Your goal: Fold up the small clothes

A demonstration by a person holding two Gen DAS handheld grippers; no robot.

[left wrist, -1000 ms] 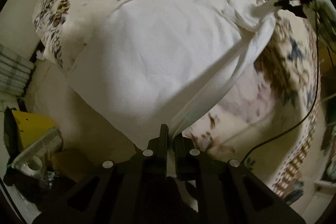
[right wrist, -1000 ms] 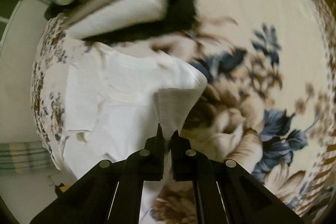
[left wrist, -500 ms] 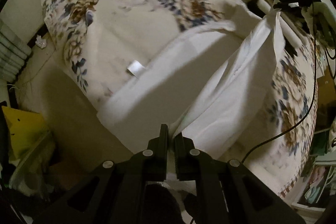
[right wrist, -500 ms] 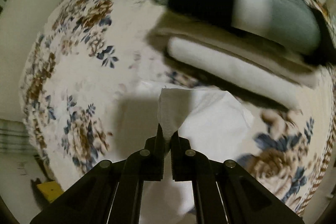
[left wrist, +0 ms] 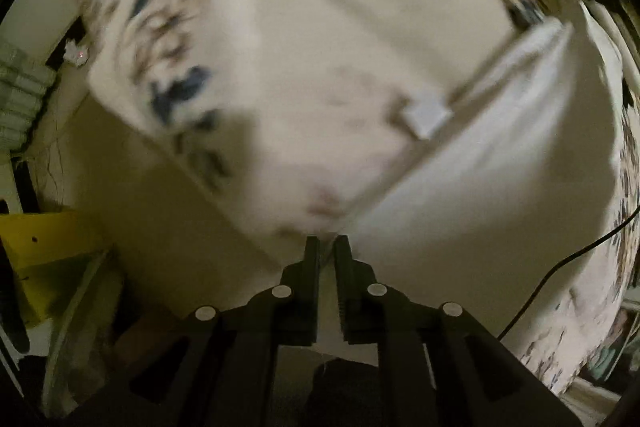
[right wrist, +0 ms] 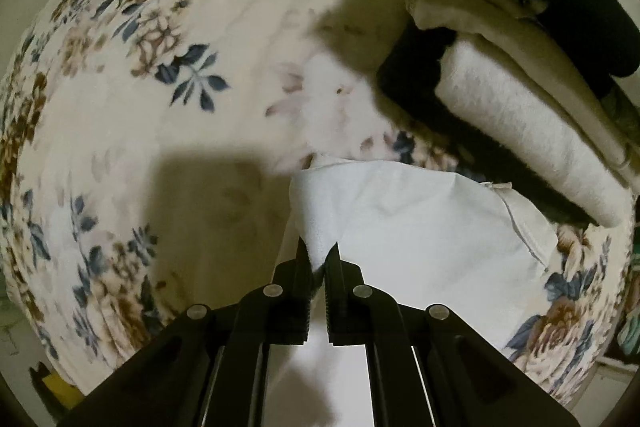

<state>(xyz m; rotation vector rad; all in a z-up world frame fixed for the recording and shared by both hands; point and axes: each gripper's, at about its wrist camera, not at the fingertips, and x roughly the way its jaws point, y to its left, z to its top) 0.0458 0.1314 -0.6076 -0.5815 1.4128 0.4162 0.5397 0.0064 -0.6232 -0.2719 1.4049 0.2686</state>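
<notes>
Pretty dim room, warm yellowish light. The big thing is a bed with a cream floral blanket (right wrist: 168,39), brown and blue flowers all over it. At the far side there's a stack of folded textiles (right wrist: 532,131), white and beige with something dark on top. Beside the bed, a pale floor (left wrist: 132,187), a yellow box (left wrist: 44,247) and a black cable (left wrist: 560,267) trailing off the edge.
</notes>
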